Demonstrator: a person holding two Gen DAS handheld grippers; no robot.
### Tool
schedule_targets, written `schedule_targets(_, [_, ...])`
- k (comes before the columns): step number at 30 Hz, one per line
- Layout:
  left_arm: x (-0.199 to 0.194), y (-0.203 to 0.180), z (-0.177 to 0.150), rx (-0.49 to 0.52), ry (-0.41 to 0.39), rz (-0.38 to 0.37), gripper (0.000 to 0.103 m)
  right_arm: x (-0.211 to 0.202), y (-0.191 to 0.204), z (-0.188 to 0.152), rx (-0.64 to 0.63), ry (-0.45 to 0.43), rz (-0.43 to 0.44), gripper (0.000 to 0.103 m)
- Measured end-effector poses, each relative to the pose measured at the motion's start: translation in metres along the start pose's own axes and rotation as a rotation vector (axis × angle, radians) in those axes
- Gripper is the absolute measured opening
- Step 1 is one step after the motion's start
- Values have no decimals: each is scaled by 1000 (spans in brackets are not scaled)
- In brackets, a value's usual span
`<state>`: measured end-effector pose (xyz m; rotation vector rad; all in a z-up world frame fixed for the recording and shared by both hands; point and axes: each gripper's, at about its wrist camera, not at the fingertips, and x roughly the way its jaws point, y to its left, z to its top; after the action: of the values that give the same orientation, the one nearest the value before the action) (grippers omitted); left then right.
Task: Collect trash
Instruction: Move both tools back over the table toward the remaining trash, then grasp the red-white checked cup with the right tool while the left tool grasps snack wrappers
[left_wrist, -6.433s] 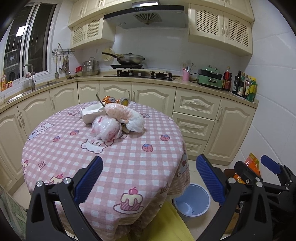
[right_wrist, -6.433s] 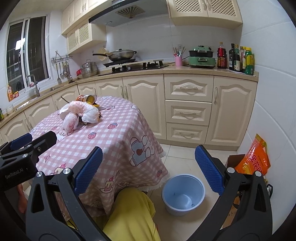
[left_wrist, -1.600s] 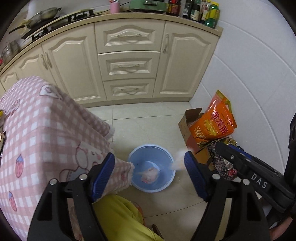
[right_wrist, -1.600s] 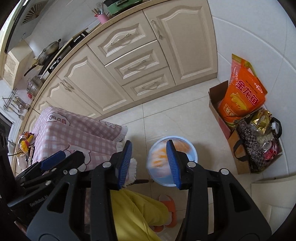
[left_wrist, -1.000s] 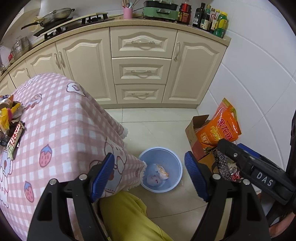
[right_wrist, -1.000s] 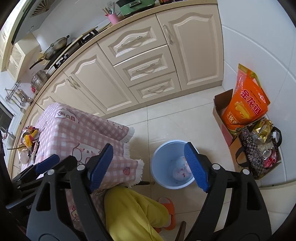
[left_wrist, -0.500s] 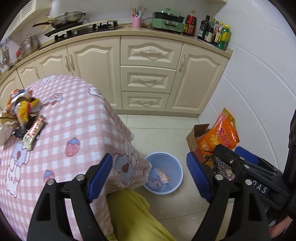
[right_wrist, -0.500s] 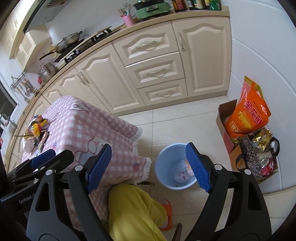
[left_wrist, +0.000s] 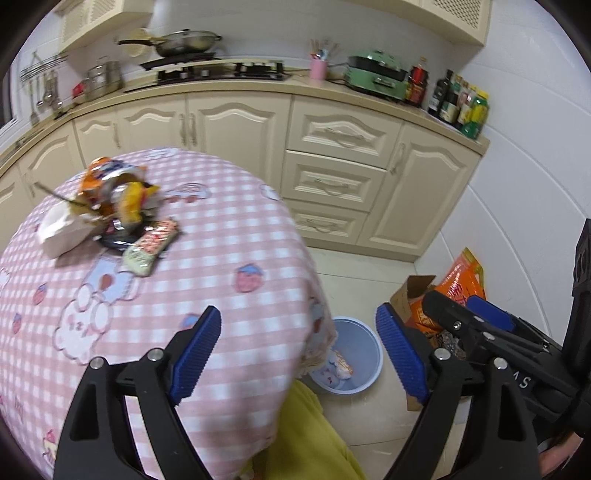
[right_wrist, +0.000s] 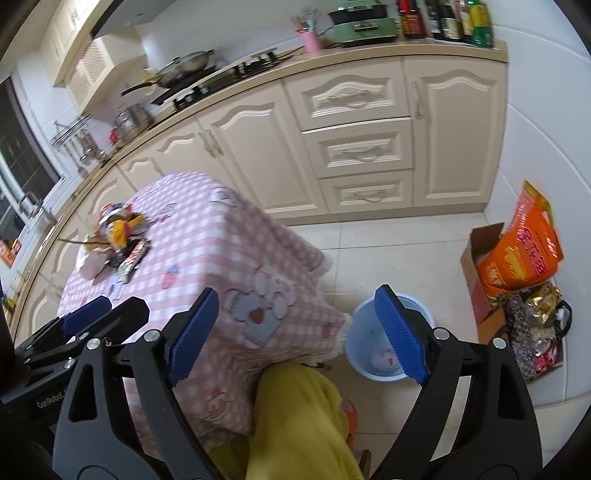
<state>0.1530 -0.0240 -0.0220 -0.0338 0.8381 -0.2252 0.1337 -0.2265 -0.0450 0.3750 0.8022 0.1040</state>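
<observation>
Left gripper (left_wrist: 297, 354) and right gripper (right_wrist: 295, 334): jaws wide, just been opening, nothing between them. Trash pile (left_wrist: 110, 206) heaped on the far side of the pink checked table (left_wrist: 229, 258), a long snack wrapper (left_wrist: 150, 247) angled from the heap toward the near edge. Blue bin (right_wrist: 373, 332) on the floor just beside the table's hanging edge (bagged scraps inside). Bare tile between bin and cabinets (right_wrist: 354, 147).
</observation>
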Motion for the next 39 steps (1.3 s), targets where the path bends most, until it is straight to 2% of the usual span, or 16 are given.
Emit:
schedule_targets(11, [-29, 89, -7, -159, -41, 101, 86, 30, 90, 2, -177, 55, 102, 85])
schedule_targets(19, [-33, 157, -13, -263, -31, 200, 86, 71, 161, 1, -353, 87, 181, 85])
schedule_targets(24, [-32, 191, -16, -308, -13, 238, 86, 100, 201, -1, -453, 136, 215, 86])
schedule_targets(33, [-24, 226, -12, -349, 24, 276, 86, 145, 234, 5, -537, 154, 121, 87])
schedule_targets(37, [-21, 230, -8, -339, 27, 280, 86, 164, 235, 12, -532, 192, 150, 86])
schedule_targets(38, [-20, 229, -7, -333, 27, 284, 86, 168, 235, 13, -534, 202, 152, 83])
schedule_targets(39, [-19, 228, -6, -329, 28, 285, 86, 169, 234, 14, -536, 191, 143, 74])
